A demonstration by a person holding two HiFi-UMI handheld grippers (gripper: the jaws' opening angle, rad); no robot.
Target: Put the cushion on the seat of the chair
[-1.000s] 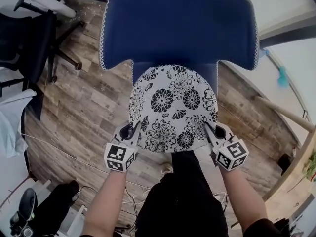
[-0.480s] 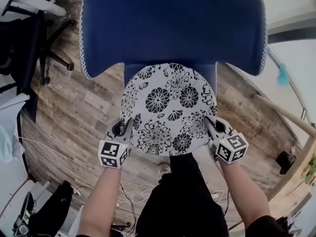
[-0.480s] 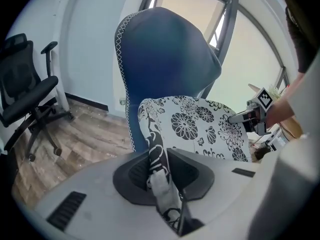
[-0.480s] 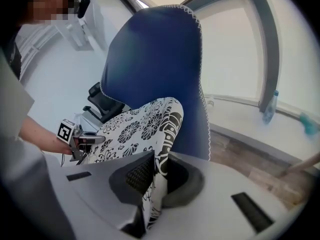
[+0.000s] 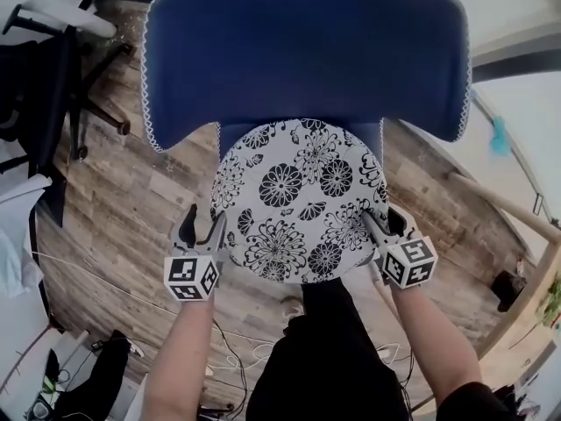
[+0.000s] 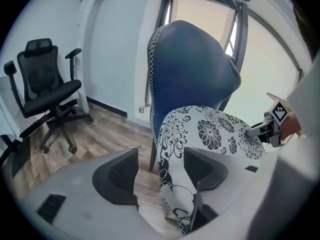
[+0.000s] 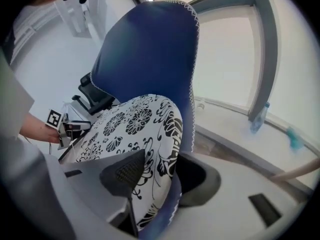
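Note:
A round white cushion (image 5: 298,200) with black flowers lies flat on the seat of the blue chair (image 5: 307,51), in front of its backrest. My left gripper (image 5: 202,229) is at the cushion's left edge and stands open. In the left gripper view the cushion (image 6: 215,134) has its rim between the spread jaws of that gripper (image 6: 161,176), close to the right one. My right gripper (image 5: 387,224) is at the cushion's right edge. In the right gripper view its jaws (image 7: 162,171) are parted, with the unpinched cushion (image 7: 130,124) rim and the seat's blue edge between them.
A black office chair (image 5: 53,68) stands on the wooden floor at the far left, with white cloth (image 5: 13,226) near it. A window sill with a bottle (image 7: 257,119) runs behind the blue chair. The person's black-clad legs (image 5: 324,358) are right in front of the seat.
The cushion has come down onto the seat. My left gripper has let go of its rim, opened and drawn slightly leftward. The right jaws have widened and no longer pinch the rim.

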